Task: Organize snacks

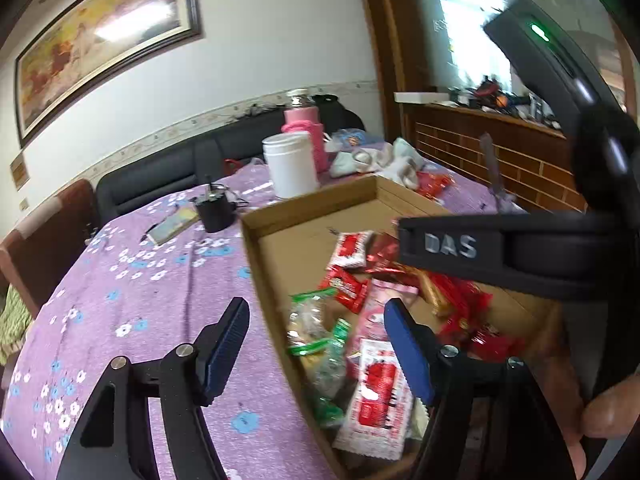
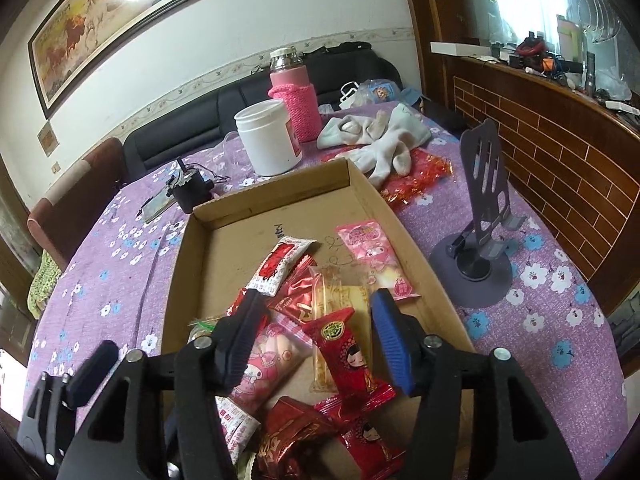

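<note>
Snacks (image 2: 340, 320) crowd cardboard tray's (image 2: 360, 184) near half; far half bare.

1. The left hand-held gripper (image 1: 316, 344) has black plastic linkage arms, silver round screw heads at the pivots and dark-blue ribbed finger pads.
2. The right hand-held gripper (image 2: 312, 332) is built alike; its black body bears raised "DAS" lettering and a green light.

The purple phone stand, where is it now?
In the right wrist view the purple phone stand is on the floral tablecloth, right of the cardboard box, apart from it, near the brick-pattern counter.
</note>
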A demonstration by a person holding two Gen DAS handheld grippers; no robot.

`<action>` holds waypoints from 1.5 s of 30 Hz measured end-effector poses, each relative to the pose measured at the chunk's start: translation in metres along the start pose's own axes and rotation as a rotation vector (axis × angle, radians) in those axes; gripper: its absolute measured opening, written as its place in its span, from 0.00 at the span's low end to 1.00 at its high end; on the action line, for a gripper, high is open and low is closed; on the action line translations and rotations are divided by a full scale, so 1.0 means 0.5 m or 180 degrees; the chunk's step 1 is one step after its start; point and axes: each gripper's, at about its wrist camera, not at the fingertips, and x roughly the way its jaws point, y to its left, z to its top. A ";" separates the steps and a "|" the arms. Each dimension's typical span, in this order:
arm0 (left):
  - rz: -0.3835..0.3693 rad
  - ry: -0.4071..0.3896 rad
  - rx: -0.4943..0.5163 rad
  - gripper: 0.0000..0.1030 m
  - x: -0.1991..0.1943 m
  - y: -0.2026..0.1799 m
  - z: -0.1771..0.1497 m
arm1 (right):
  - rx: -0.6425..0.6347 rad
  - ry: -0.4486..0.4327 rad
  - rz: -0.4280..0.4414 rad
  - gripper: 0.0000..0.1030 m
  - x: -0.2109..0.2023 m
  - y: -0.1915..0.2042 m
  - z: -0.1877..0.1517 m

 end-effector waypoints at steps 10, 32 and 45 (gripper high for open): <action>0.0306 -0.0050 -0.0226 0.90 0.001 0.049 0.011 | -0.0046 -0.0105 -0.0134 0.73 -0.008 0.009 -0.002; 0.0715 0.0088 -0.0296 0.99 0.024 0.096 0.027 | -0.0234 -0.0182 -0.0367 0.85 -0.022 0.051 -0.016; 0.0835 0.0156 -0.0329 0.99 0.034 0.104 0.027 | -0.0229 -0.0202 -0.0383 0.85 -0.027 0.053 -0.018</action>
